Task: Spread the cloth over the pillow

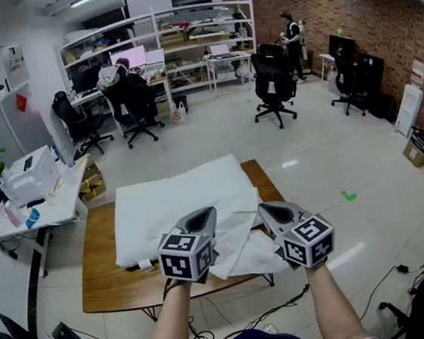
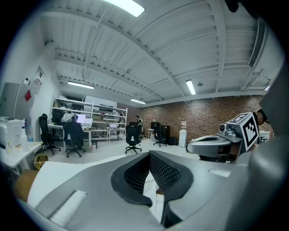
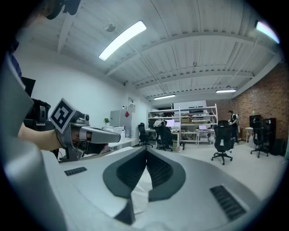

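Head view: a wooden table (image 1: 107, 279) stands on a pale tiled floor (image 1: 333, 166) in an office with a brick wall (image 1: 361, 11), metal shelves (image 1: 182, 39) and black office chairs (image 1: 273, 82). A white pillow (image 1: 170, 204) lies flat on the table, and the white cloth (image 1: 239, 241) is bunched over its near right corner. Two bare forearms reach forward side by side, holding the left gripper (image 1: 200, 219) and right gripper (image 1: 274, 212) nearly level above the table's near edge, with the cloth gathered between them.

Left gripper view: the jaws are pressed together, with a strip of cloth (image 2: 150, 189) pinched low in the seam.

Right gripper view: the jaws are likewise clamped, and crumpled cloth (image 3: 140, 189) is caught between them.
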`<state>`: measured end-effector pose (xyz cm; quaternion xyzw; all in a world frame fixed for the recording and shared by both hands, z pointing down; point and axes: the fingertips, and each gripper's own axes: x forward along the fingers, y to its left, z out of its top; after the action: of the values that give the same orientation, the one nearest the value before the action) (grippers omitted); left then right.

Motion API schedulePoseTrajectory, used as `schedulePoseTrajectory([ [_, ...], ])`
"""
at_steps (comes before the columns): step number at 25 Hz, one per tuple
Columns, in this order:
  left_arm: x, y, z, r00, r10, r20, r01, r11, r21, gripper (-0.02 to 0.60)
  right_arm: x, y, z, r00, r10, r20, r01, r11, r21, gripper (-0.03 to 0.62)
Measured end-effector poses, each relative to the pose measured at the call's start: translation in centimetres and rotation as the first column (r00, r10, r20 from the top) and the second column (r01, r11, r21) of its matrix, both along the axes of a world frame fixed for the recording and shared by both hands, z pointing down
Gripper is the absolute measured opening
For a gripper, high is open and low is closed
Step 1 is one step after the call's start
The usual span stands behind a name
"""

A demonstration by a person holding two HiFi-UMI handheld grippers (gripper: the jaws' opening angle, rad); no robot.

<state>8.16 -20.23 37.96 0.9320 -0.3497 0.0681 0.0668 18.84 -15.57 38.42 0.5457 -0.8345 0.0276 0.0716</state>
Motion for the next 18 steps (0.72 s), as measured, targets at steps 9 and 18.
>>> schedulePoseTrajectory([
  [9, 4.7, -2.8, 3.8, 0.999, 0.002, 0.053, -0.001, 1.0, -0.02, 0.008, 2.2, 0.5, 0.1, 1.0, 0.019, -0.009, -0.019, 1.0, -0.003, 0.001],
  [18, 11.7, -5.6, 10.2, 0.981, 0.07, 0.18, -0.065, 0.997, -0.033, 0.035, 4.8, 2.4, 2.0, 0.999, 0.046, 0.021, -0.045, 0.998, -0.045, 0.0],
])
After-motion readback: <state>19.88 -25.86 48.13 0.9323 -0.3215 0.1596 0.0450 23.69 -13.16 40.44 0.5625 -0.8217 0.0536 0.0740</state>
